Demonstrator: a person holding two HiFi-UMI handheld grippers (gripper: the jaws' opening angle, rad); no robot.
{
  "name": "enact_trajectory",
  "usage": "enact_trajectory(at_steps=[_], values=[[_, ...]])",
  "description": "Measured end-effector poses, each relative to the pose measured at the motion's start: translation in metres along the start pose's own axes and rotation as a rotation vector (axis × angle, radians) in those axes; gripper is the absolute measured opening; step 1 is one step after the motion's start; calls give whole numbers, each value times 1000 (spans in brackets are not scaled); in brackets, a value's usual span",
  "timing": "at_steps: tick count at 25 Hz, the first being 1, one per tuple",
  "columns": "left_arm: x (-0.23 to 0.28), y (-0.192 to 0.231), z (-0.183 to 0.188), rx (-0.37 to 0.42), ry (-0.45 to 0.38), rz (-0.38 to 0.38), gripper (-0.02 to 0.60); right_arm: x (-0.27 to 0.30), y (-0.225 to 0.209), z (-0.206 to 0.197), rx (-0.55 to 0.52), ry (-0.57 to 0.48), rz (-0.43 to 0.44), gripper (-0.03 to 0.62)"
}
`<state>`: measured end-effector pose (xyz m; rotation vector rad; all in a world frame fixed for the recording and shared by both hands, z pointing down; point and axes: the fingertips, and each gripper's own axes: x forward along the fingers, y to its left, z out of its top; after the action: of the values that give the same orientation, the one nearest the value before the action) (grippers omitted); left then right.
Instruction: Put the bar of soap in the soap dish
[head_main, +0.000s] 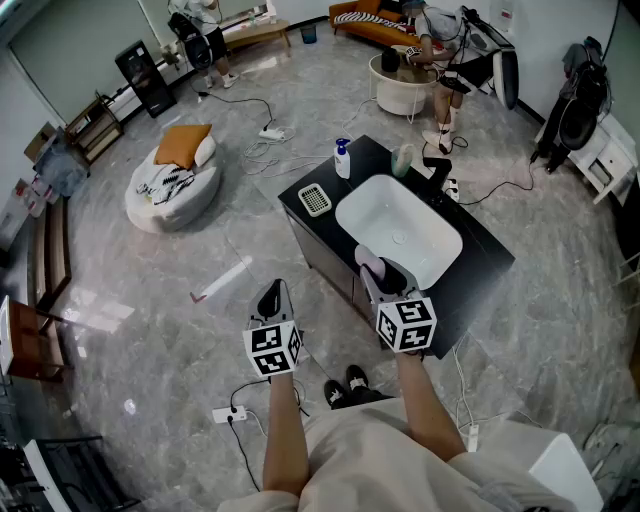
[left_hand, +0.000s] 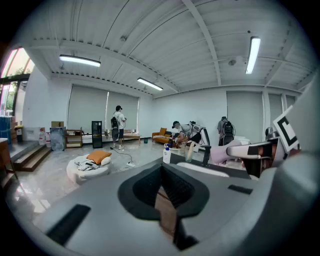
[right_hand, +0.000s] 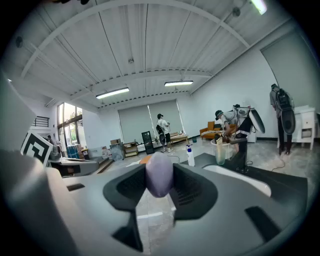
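Right fingers (right_hand: 194, 192) around the soap bar (right_hand: 159, 176)

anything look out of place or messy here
On the counter, nothing: the soap dish lies flat, the bottle stands upright. On the floor, a white strip lies loose beside it and cables trail across.

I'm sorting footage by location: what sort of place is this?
Probably an open studio or lab hall, not a bathroom: a freestanding black counter with a white sink stands mid-floor, and cables trail across the floor.
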<state>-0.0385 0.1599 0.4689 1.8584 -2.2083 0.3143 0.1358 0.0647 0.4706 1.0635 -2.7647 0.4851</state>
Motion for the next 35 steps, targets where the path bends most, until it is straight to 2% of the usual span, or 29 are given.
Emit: enact_trajectory(at_steps=[6,12,18,23,27,35], values=[[7,-3,6,16,-8,8,8,3,-12,5,2,-23,14,153],[7,-4,7,-3,-9,43,8,2,-19,10,35,-34,44,153],[12,-18,8,0,-3,46,8,7,-28,11,32,-26,71,152],[19,-12,12,-6,-2,61,8,14,-27,16,19,-16,90,152],[34,-15,19,-23,-36,48,8,19,-37,18,9,-19,78,152],[71,-2,16,-6,-23,14,8,48,-45,4,0,8,63,153]])
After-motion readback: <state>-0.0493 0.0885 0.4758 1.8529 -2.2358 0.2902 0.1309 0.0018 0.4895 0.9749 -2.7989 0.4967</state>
